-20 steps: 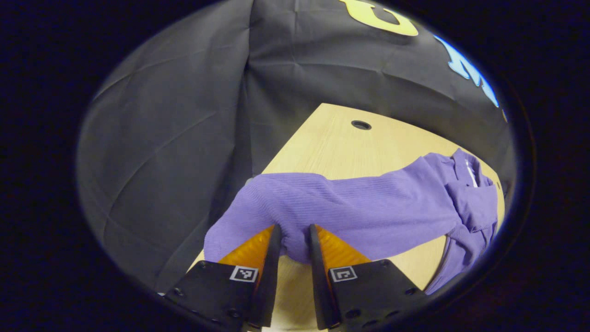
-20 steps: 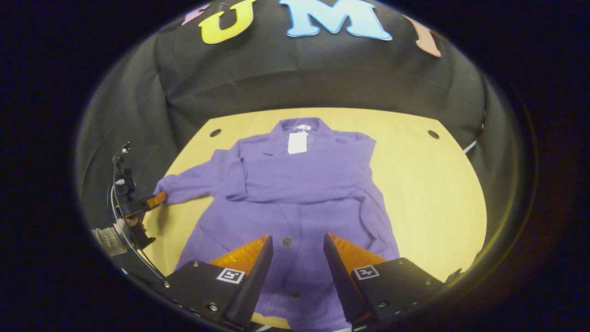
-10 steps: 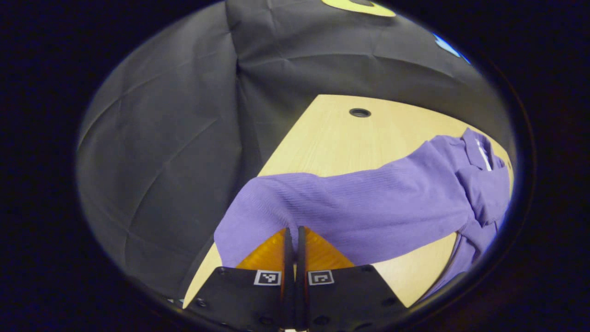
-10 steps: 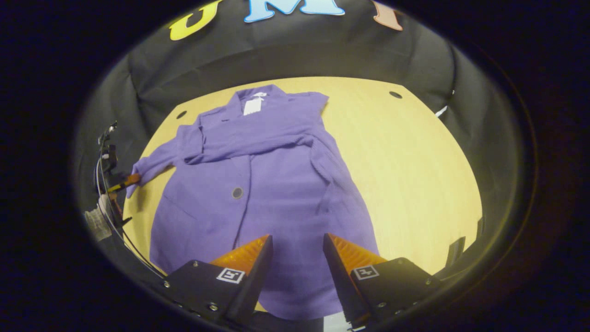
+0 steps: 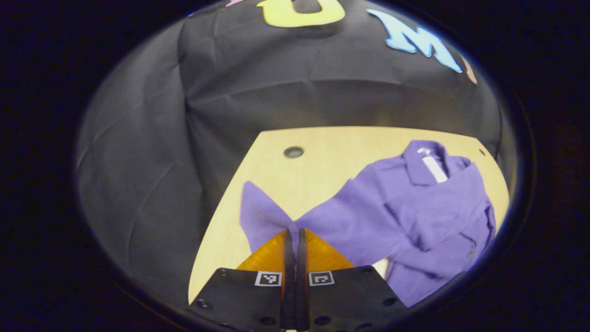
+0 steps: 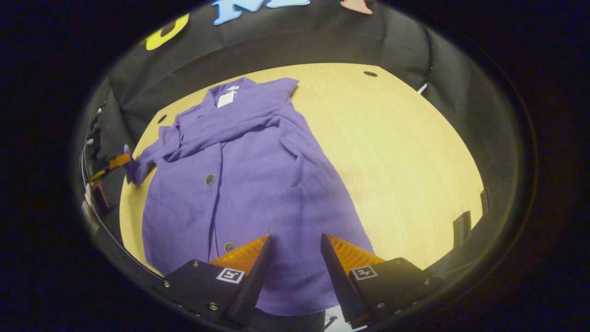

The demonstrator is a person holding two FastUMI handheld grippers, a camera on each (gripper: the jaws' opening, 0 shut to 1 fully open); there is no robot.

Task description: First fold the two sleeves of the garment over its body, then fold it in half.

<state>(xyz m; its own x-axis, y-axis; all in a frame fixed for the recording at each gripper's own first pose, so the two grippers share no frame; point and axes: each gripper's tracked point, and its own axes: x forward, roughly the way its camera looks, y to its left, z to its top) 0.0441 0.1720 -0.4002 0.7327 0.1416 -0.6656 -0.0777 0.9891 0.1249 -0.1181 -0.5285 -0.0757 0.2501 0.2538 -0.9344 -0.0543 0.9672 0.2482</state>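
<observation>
Garment (image 6: 258, 184) sleeve (image 5: 262, 216) pinched in left tongs (image 5: 292, 235) above table (image 6: 392, 152).

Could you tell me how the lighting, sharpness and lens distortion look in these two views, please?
Left gripper view: dim at the wall, warm light on the table, which bows from the fisheye; the cardigan is fairly sharp, the left claw close and soft. Right gripper view: brighter, the table rim curving strongly, a soft shadow beside the sleeve, edges fading dark; the right claw slightly soft.
</observation>
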